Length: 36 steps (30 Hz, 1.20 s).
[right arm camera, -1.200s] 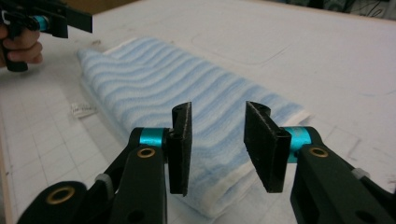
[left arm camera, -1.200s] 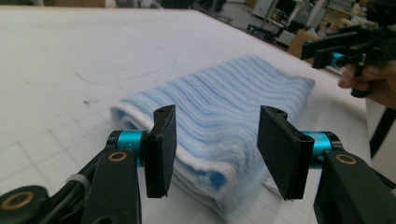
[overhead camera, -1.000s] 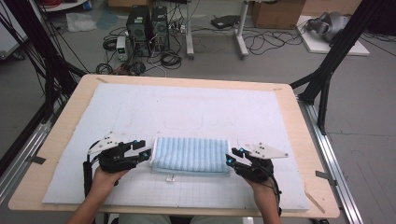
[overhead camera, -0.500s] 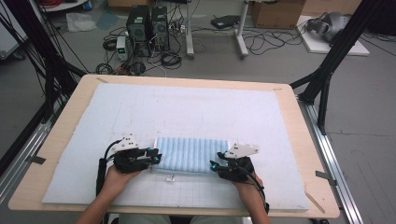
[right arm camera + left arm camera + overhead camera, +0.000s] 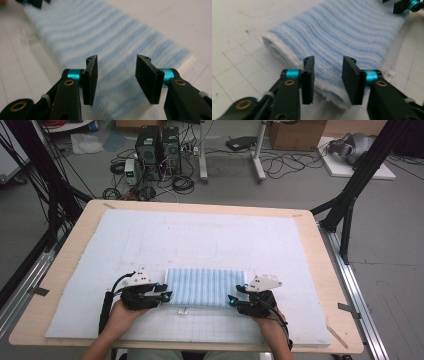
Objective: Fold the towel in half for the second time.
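At the bottom of the high view, two hands come in from the lower edge, and each one holds a black gripper. The left gripper [image 5: 165, 296] sits at the lower left of the middle, and the right gripper [image 5: 234, 300] sits at the lower right of the middle. Between them lies a folded towel [image 5: 205, 287] with light blue and white stripes. It is flat on the white mat [image 5: 150, 240], a little below the middle of the frame. In the left gripper view, the left gripper [image 5: 327, 75] has its jaws apart with a gap between them, and nothing is pinched in the gap. The towel [image 5: 342, 32] fills the middle and upper part of that frame, and its thick white folded edge runs under the jaws. In the right gripper view, the right gripper [image 5: 116, 76] also has its jaws wide apart over the towel [image 5: 100, 45], which stretches up to the upper left of the frame. A small white tag [image 5: 183, 310] pokes out at the near edge of the towel. Farther off, the mat covers a wooden table [image 5: 325, 270]. Beyond the table, at the top of the high view, are computer boxes [image 5: 159, 142] and cables [image 5: 285, 167] on the grey floor.
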{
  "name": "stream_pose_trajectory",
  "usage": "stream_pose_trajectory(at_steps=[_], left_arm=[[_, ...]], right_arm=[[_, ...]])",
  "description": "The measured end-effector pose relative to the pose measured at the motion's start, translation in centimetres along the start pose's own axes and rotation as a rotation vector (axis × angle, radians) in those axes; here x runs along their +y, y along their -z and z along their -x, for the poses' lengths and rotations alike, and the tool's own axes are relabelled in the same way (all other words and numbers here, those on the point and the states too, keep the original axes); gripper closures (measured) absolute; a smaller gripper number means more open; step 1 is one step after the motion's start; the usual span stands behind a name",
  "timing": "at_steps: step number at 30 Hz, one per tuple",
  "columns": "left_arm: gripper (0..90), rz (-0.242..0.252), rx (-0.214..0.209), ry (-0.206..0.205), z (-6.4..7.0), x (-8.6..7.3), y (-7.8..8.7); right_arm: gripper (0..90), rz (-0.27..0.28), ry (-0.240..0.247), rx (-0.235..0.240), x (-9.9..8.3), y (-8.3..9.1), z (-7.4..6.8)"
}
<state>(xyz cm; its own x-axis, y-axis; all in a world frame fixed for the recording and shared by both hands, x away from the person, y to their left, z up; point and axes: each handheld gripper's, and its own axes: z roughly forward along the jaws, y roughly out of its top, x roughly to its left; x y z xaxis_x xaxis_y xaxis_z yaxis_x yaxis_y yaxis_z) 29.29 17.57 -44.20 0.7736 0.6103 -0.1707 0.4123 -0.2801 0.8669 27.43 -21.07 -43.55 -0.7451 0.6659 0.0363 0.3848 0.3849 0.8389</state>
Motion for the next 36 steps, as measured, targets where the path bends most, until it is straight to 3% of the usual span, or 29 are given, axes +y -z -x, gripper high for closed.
stream_pose_trajectory(at_steps=[1, 3, 7, 13, 16, 20, 24, 25, 30, 33, 36], left_arm=[[58.4, 0.034, -0.001, 0.013, -0.3, 0.3, 0.1], [58.1, 0.081, -0.012, 0.03, -1.2, 0.9, -0.1], [65.0, 0.091, 0.023, 0.044, -2.5, 1.9, -1.0], [67.2, 0.105, 0.047, 0.075, -3.1, 2.0, -1.6], [66.1, 0.125, 0.05, 0.084, -3.3, 2.0, -1.2], [53.4, 0.187, 0.044, 0.119, -3.8, 2.1, -0.3], [41.0, 0.256, 0.049, 0.117, -4.4, 2.1, 0.9], [38.0, 0.268, 0.051, 0.115, -4.5, 2.1, 1.2], [18.0, 0.301, 0.107, 0.133, -5.4, 2.2, 2.8], [16.9, 0.322, 0.12, 0.124, -6.0, 2.2, 3.9], [16.8, 0.327, 0.138, 0.115, -6.4, 1.9, 4.6]], right_arm=[[52.6, 0.034, -0.028, -0.008, 0.3, 0.2, 0.3], [57.6, 0.042, -0.067, -0.052, 0.9, 0.1, 1.1], [71.0, 0.026, -0.106, -0.112, 1.6, -0.7, 2.7], [74.8, -0.092, -0.137, -0.15, 1.0, -2.3, 3.9], [73.5, -0.099, -0.14, -0.159, 0.8, -2.1, 4.0], [67.4, -0.055, -0.144, -0.174, 0.7, -0.8, 4.0], [50.4, 0.02, -0.147, -0.2, 0.7, 1.1, 4.2], [40.7, 0.039, -0.152, -0.214, 0.8, 1.7, 4.3], [23.3, 0.081, -0.145, -0.28, 1.1, 3.5, 5.0], [14.8, 0.075, -0.15, -0.33, 1.2, 4.3, 5.5], [11.5, 0.098, -0.152, -0.339, 1.1, 5.2, 6.0]])
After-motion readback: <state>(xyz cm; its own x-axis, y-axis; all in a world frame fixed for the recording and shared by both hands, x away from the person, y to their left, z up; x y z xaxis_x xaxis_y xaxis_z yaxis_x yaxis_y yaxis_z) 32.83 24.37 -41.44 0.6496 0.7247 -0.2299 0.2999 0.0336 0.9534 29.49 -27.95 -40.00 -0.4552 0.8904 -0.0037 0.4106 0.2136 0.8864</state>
